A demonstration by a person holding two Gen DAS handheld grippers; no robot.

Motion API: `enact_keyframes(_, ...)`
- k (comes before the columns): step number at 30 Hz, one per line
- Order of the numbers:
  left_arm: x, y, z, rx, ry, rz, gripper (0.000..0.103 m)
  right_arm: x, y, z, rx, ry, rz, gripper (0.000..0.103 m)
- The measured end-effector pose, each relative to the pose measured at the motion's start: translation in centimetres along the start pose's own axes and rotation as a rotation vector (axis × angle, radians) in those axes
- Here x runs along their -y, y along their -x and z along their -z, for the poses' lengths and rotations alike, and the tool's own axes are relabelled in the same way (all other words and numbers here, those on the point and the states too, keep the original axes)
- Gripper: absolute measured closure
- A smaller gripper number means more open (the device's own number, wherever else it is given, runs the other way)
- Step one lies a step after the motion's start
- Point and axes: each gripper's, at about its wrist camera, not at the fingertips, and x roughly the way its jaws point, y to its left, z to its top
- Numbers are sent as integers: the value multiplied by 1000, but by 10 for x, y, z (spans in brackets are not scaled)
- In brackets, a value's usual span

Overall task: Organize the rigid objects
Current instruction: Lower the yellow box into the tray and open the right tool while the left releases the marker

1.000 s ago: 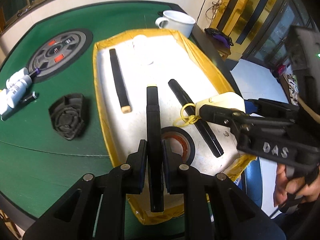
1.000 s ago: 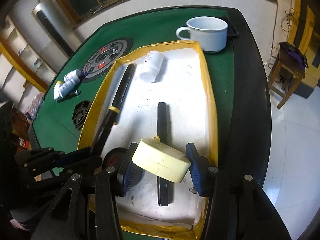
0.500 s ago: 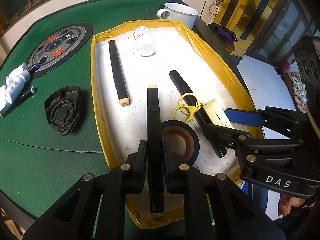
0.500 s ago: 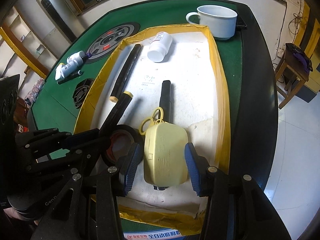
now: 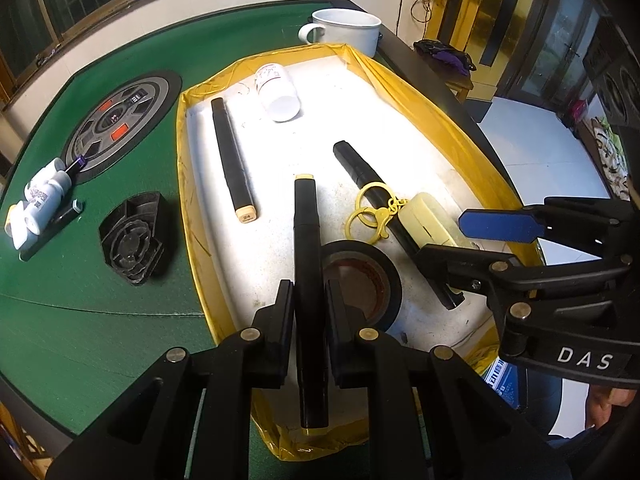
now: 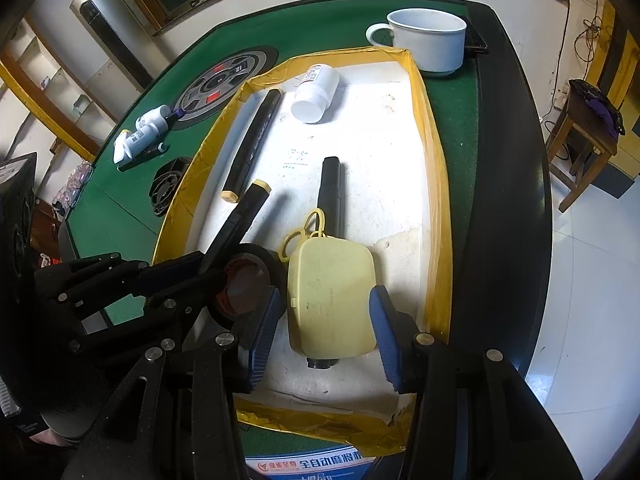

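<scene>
My left gripper (image 5: pixel 307 304) is shut on a black marker with a yellow cap (image 5: pixel 306 240), held above the yellow-rimmed white tray (image 5: pixel 184 168). My right gripper (image 6: pixel 326 330) is open; its blue pads (image 6: pixel 386 334) flank a pale yellow case (image 6: pixel 332 300) that lies in the tray on top of a black marker (image 6: pixel 331 188). A yellow key clasp (image 6: pixel 298 236) hangs off the case. A black tape roll (image 5: pixel 360 280), a second black marker (image 5: pixel 232 164) and a white bottle (image 5: pixel 278 92) also lie in the tray.
A white mug (image 6: pixel 430 38) stands behind the tray. On the green table (image 5: pixel 80 320) to the left are a black fan-shaped part (image 5: pixel 134 236), white bottles (image 5: pixel 38 200) and a round grey dial (image 5: pixel 118 120). The table edge drops off at right.
The right gripper lowered the yellow case onto the tray and opened, letting it go. The left gripper still holds its marker, with the tray closer.
</scene>
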Motion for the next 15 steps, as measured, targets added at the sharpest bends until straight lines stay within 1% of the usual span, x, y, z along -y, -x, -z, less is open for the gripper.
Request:
enact_keyframes(7,4,4,0,35,-30,-30,90,2,3,1,4,-8,-2,61)
enact_keyframes(15,9,6,-2,43,-63,-51,89,2,8,1,16,-21,-11,61)
